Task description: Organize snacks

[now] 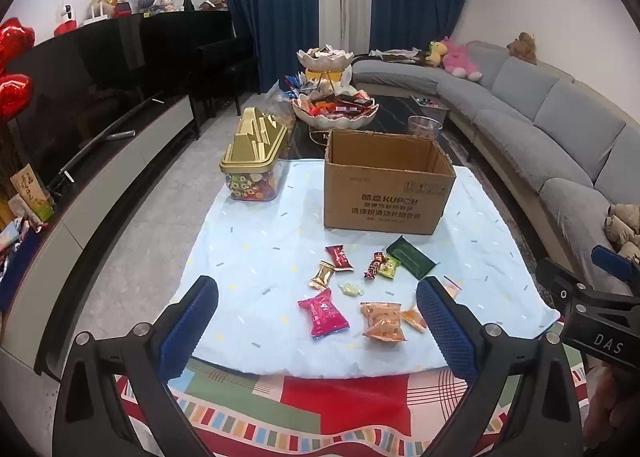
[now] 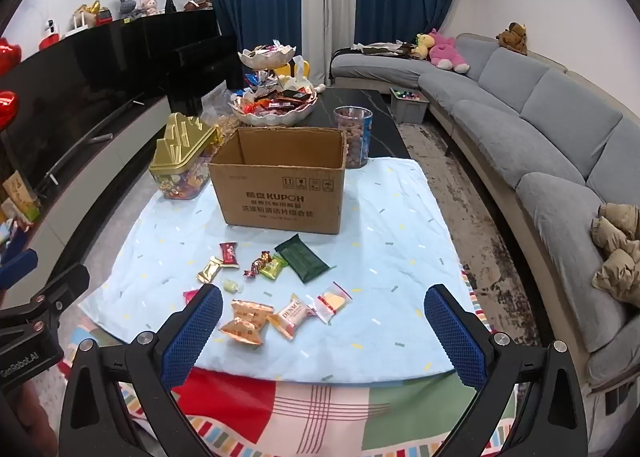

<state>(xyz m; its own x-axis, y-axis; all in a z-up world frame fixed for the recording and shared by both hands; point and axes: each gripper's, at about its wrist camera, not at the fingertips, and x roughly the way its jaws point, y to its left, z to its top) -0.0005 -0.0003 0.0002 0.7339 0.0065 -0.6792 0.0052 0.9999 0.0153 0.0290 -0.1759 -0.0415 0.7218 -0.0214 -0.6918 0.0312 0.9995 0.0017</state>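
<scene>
Several wrapped snacks lie on a light blue cloth (image 1: pixel 256 257) in front of an open cardboard box (image 1: pixel 386 185), also in the right wrist view (image 2: pixel 280 193). Among them are a pink packet (image 1: pixel 324 313), an orange packet (image 1: pixel 382 321) (image 2: pixel 246 321), a dark green packet (image 1: pixel 412 257) (image 2: pixel 304 263) and a red candy (image 1: pixel 339 257) (image 2: pixel 229 255). My left gripper (image 1: pixel 316 297) is open and empty, above the near snacks. My right gripper (image 2: pixel 324 305) is open and empty, above a clear bag with a yellow piece (image 2: pixel 334 301) and a pale Denmai packet (image 2: pixel 292 315).
A clear tub with a gold lid (image 1: pixel 256 165) stands left of the box. Behind it are a tiered snack bowl (image 1: pixel 334 109) and a clear jar (image 2: pixel 354 137) on a dark table. A grey sofa (image 1: pixel 540 129) runs along the right, a TV unit (image 1: pixel 100 161) along the left.
</scene>
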